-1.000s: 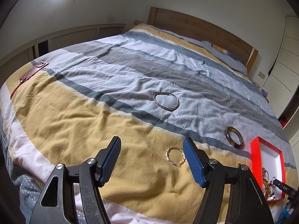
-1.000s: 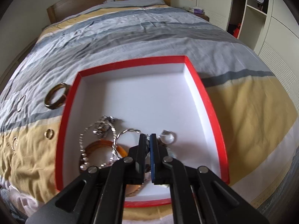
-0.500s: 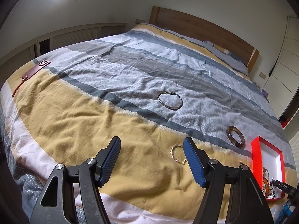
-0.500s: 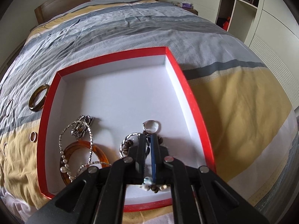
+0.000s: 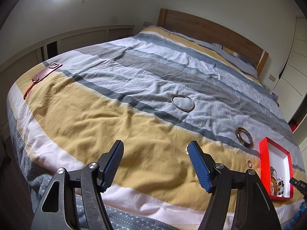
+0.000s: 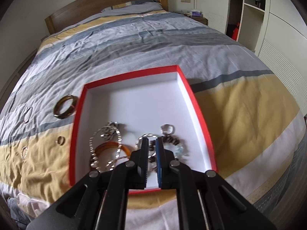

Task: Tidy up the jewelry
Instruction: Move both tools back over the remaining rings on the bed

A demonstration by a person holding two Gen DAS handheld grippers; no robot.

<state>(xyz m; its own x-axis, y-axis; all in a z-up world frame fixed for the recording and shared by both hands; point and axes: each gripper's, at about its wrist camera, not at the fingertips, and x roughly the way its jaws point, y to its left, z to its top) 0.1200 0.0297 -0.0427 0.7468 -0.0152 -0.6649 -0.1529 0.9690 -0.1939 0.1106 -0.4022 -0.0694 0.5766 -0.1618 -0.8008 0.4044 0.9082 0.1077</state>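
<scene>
A red box (image 6: pixel 201 122) with a white inside lies on the bed; it also shows in the left wrist view (image 5: pixel 263 163). In it lie a silver chain (image 6: pixel 104 134), an amber bangle (image 6: pixel 109 146) and a beaded bracelet (image 6: pixel 174 143). My right gripper (image 6: pixel 152 143) hovers over the box, jaws slightly apart, holding nothing. On the quilt lie a brown bangle (image 5: pixel 244 139), a thin silver hoop (image 5: pixel 182 103), a small gold ring (image 5: pixel 249 163) and a gold bracelet (image 6: pixel 24 152). My left gripper (image 5: pixel 155 149) is open and empty above the yellow stripe.
A brown phone case with a strap (image 5: pixel 45 73) lies at the bed's far left corner. A wooden headboard (image 5: pixel 211 28) stands behind the pillows. Wardrobes (image 6: pixel 268 19) stand to the right of the bed.
My right gripper has opened a little and pulled back; the beaded bracelet now lies in the box. My left gripper has drawn back and the gold bracelet is now mostly hidden behind its right finger.
</scene>
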